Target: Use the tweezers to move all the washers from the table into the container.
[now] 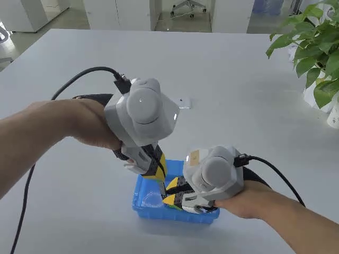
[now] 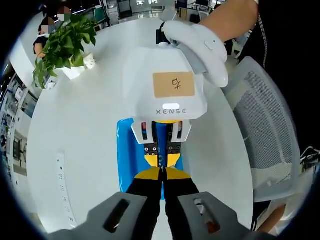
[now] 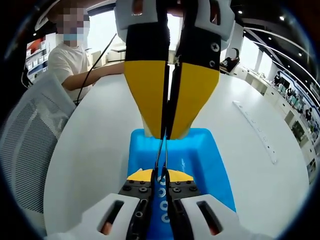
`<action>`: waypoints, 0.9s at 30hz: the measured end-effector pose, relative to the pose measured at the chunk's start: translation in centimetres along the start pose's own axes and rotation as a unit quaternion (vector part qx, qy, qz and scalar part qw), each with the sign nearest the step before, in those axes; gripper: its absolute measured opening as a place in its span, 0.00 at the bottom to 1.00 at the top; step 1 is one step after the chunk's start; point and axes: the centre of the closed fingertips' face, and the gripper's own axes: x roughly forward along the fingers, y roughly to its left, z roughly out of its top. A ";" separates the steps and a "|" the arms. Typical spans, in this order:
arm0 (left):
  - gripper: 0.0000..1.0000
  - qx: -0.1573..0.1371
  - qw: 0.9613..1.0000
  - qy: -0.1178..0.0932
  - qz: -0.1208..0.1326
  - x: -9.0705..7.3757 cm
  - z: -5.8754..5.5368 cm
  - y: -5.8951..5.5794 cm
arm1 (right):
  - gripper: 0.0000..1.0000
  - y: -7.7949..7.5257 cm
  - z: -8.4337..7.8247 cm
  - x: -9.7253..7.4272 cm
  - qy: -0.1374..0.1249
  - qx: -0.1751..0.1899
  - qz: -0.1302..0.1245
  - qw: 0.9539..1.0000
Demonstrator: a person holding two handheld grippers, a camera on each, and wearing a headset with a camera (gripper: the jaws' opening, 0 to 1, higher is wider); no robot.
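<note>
Several washers point(image 3: 162, 204) counted in the container point(image 3: 212, 162); likely nearly done, with left gripper point(image 2: 161, 174) and right gripper point(image 3: 160, 177) both clenched on tweezers point(image 3: 163, 150) above it.

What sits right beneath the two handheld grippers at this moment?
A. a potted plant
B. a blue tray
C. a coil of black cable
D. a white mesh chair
B: the blue tray lies on the table directly under the jaws of the left gripper and the right gripper, which meet over it, closed on thin tweezers.
</note>
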 end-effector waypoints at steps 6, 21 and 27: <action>0.03 -0.001 1.000 0.001 -0.001 0.3 -0.2 0.1 | 0.10 -0.1 -0.3 0.1 0.005 -0.001 0.001 1.000; 0.03 0.001 1.000 0.004 0.001 -0.4 0.1 -0.1 | 0.10 0.0 0.2 -0.3 0.000 -0.007 0.000 1.000; 0.03 0.004 1.000 0.006 0.006 -1.1 0.5 -0.2 | 0.10 0.0 0.8 -1.0 -0.003 -0.016 -0.004 1.000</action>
